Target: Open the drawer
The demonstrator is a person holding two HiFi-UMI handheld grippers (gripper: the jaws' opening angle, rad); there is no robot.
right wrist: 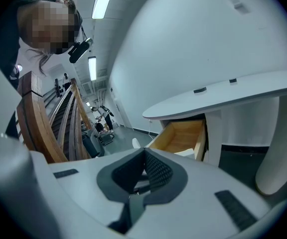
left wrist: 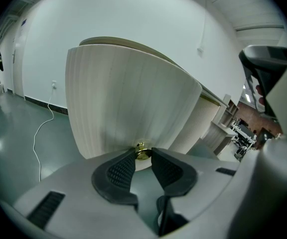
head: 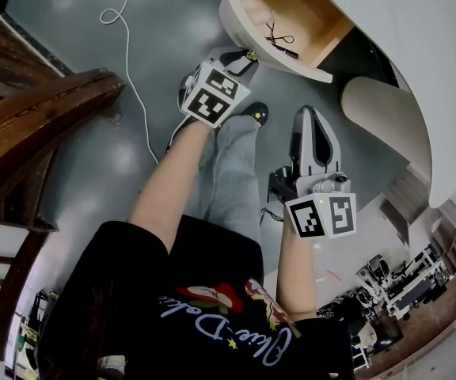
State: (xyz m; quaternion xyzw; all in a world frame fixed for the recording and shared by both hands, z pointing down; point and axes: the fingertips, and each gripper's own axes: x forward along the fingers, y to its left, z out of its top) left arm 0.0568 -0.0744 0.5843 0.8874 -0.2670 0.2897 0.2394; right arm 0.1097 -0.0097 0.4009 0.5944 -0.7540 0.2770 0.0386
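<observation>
The drawer stands pulled out of the white desk, showing its wooden inside with a small black item in it. In the left gripper view its curved cream front fills the middle, with a brass knob low on it. My left gripper is closed round that knob, both pads against it; its marker cube shows in the head view. My right gripper hangs apart to the right, below the drawer, shut with nothing between its pads. From there the drawer shows open.
A ribbed cream desk leg stands right of the drawer. A curved wooden stair rail runs along the left. A white cable trails over the grey floor. The person's legs and shoes are beneath the grippers.
</observation>
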